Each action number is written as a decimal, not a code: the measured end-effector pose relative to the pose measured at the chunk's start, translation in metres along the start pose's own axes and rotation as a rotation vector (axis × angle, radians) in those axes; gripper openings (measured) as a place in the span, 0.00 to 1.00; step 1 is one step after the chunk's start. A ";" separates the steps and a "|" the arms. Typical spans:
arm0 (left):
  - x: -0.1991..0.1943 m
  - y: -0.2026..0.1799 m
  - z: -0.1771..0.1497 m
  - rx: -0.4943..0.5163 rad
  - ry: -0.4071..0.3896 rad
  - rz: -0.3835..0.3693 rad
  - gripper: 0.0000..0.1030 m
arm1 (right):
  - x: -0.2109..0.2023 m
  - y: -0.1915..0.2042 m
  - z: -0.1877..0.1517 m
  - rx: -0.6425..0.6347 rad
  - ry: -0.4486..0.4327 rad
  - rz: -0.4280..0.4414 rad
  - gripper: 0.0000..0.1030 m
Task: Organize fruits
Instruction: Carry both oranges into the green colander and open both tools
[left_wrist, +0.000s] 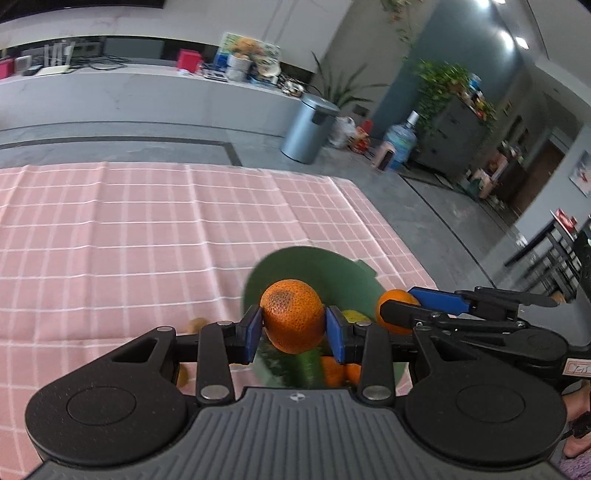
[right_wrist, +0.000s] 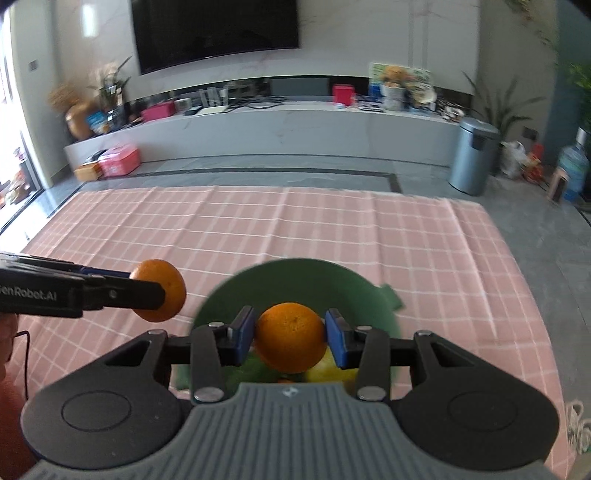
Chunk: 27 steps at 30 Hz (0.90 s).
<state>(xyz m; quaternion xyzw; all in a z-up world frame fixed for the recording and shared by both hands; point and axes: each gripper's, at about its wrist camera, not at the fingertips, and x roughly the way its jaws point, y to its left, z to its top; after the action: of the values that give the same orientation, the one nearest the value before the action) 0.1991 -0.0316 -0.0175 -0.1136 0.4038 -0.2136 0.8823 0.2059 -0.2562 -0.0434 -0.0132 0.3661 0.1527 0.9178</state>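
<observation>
I'm gripping an orange (left_wrist: 293, 320) in the left gripper (left_wrist: 294, 330) and another orange (right_wrist: 290, 337) in the right gripper (right_wrist: 290, 339), both hovering over the bowl (right_wrist: 354, 288), right nearer its middle.

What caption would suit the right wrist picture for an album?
Right gripper holds an orange above a green bowl; left gripper brings another orange.

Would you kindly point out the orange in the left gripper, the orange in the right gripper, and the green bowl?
left gripper's orange (left_wrist: 293, 320), left wrist view, middle of its peel.
right gripper's orange (right_wrist: 291, 336), right wrist view, middle of its peel.
green bowl (right_wrist: 295, 273), right wrist view, far inner wall.
</observation>
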 end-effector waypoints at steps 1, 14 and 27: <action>0.005 -0.004 0.000 0.013 0.010 -0.004 0.40 | 0.001 -0.006 -0.003 0.014 0.002 -0.007 0.37; 0.070 -0.016 -0.005 0.243 0.166 0.095 0.40 | 0.058 -0.024 -0.001 -0.072 0.049 0.008 0.37; 0.095 -0.021 -0.012 0.335 0.196 0.174 0.41 | 0.107 -0.017 0.001 -0.114 0.105 -0.004 0.38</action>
<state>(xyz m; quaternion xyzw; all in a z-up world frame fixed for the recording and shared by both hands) 0.2392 -0.0949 -0.0804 0.0915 0.4547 -0.2107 0.8605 0.2848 -0.2437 -0.1159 -0.0742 0.4042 0.1708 0.8955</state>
